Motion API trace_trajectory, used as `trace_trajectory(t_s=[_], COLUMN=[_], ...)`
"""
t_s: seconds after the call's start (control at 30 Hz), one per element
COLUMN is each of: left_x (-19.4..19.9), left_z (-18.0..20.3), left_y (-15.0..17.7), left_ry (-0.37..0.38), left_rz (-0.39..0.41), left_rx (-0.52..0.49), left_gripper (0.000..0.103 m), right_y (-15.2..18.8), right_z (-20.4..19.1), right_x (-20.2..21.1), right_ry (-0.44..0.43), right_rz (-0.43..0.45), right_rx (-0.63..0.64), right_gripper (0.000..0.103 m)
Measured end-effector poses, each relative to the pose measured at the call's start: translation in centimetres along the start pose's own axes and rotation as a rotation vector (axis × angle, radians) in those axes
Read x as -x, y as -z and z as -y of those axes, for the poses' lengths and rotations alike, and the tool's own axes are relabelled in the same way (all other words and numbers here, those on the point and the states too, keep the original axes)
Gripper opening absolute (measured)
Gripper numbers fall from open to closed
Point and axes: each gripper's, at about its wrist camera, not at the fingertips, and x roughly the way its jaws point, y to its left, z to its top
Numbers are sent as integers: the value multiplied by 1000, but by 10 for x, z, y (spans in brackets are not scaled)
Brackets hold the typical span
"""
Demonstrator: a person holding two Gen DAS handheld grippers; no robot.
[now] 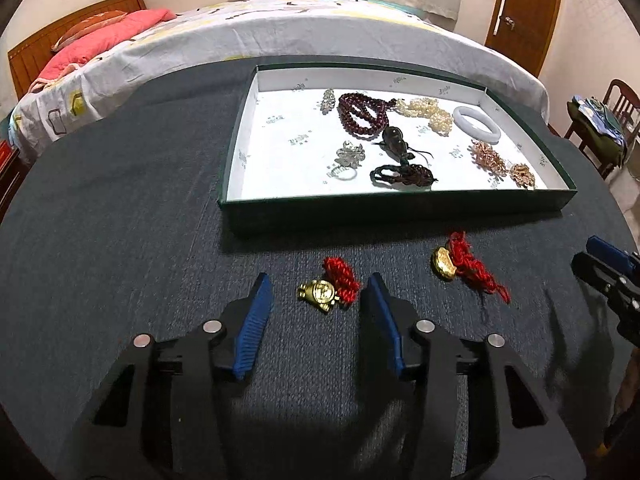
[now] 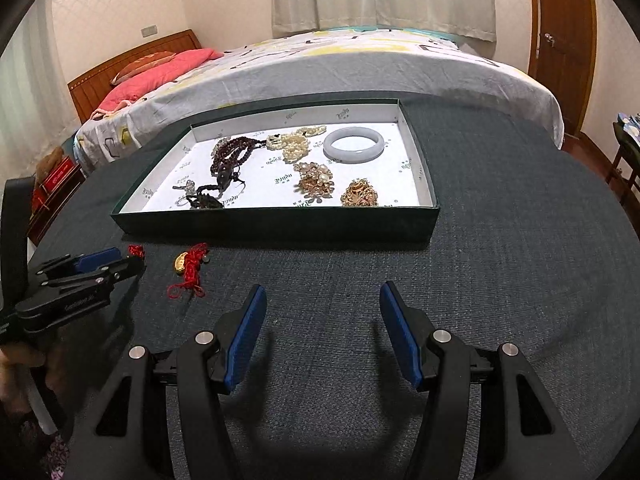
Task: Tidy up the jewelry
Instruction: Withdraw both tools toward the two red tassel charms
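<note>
A green tray (image 1: 392, 208) with a white lining holds several pieces: dark red beads (image 1: 362, 114), pearls (image 1: 426, 112), a white bangle (image 1: 476, 124), brooches and a dark pendant. Two gold charms on red cords lie on the dark cloth in front of it. My left gripper (image 1: 318, 294) is open, its fingers either side of the near charm (image 1: 320, 292). The second charm (image 1: 444, 264) lies to the right and also shows in the right wrist view (image 2: 184, 266). My right gripper (image 2: 322, 304) is open and empty above bare cloth; the tray (image 2: 280, 220) lies ahead.
The table is covered in dark blue-grey cloth (image 1: 120, 220). A bed (image 1: 280, 28) stands behind it, a wooden door (image 1: 524, 12) at the back right, a chair with clothes (image 1: 600, 120) at the right.
</note>
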Motion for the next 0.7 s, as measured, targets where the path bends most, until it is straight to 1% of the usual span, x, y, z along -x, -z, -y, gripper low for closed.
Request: trace_trajectory(t_s=[0.1,0.17,0.2,0.27,0.33,0.43,0.7], left_x=[-1,-2,-3,-3,-2,-1,9], left_z=[2,4,4,5,5,5,3], left_y=[-5,-6,-6,-5,-4,-3,-2], left_ry=[16,27,30,31,26,29,17], left_rz=[5,1,-2,1,6,12,39], left_rx=[-12,-21,-25,-25,-28,-33,-51], left_gripper=[38,29,27,25,20,15,14], right_y=[0,0,0,0,0,1,-2], right_z=[0,0,0,0,1,-1,-15], right_x=[-2,-2,-2,-3,-3,-5,-7], right_ry=[0,0,0,-1,-2,-7,-30], right_rz=[-5,-7,-8,-9,-9,-13,-18], right_rx=[-3,-4,-4,-5,-5,-4,17], right_gripper=[58,58,58,58,58,58,58])
